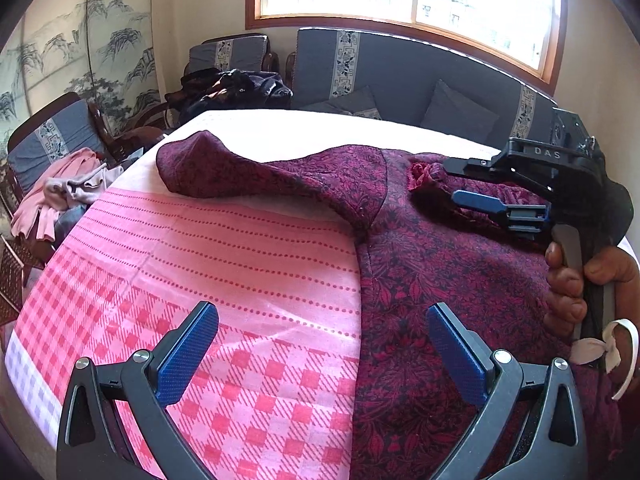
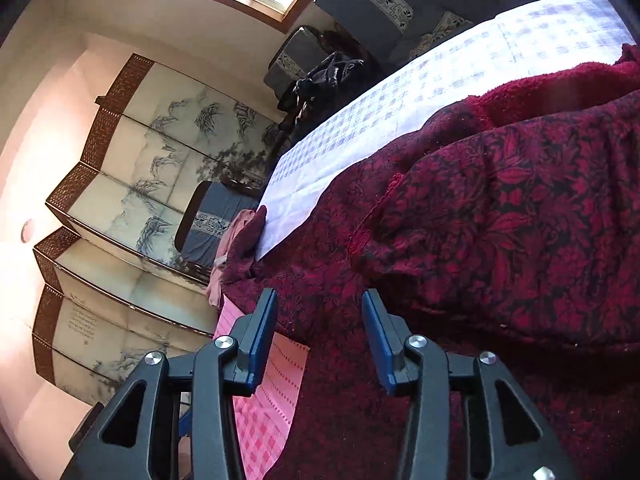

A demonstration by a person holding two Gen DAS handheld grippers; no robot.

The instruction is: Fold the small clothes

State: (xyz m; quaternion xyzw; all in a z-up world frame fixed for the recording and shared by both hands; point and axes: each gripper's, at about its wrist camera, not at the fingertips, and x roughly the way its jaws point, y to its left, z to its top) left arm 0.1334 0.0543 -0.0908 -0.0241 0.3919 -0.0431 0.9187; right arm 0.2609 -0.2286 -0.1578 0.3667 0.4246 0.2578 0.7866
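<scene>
A dark red floral garment (image 1: 420, 260) lies spread on a table covered with a pink checked cloth (image 1: 224, 264). One sleeve (image 1: 208, 164) stretches out to the left. My left gripper (image 1: 322, 312) hovers open over the garment's left edge, its blue pads wide apart and nothing between them. My right gripper (image 1: 450, 182), held by a hand (image 1: 568, 288), sits at the garment's far right, by a bunched bit of fabric (image 1: 424, 172). In the right wrist view the right gripper (image 2: 320, 296) is open over the garment (image 2: 500, 208), beside a folded-over sleeve, with no cloth pinched.
A pile of pink clothes (image 1: 60, 196) lies on a grey chair at the left. Dark clothes (image 1: 236, 88) are heaped on another chair behind the table. A grey sofa (image 1: 400, 76) stands under the window. A painted folding screen (image 2: 120, 200) lines the wall.
</scene>
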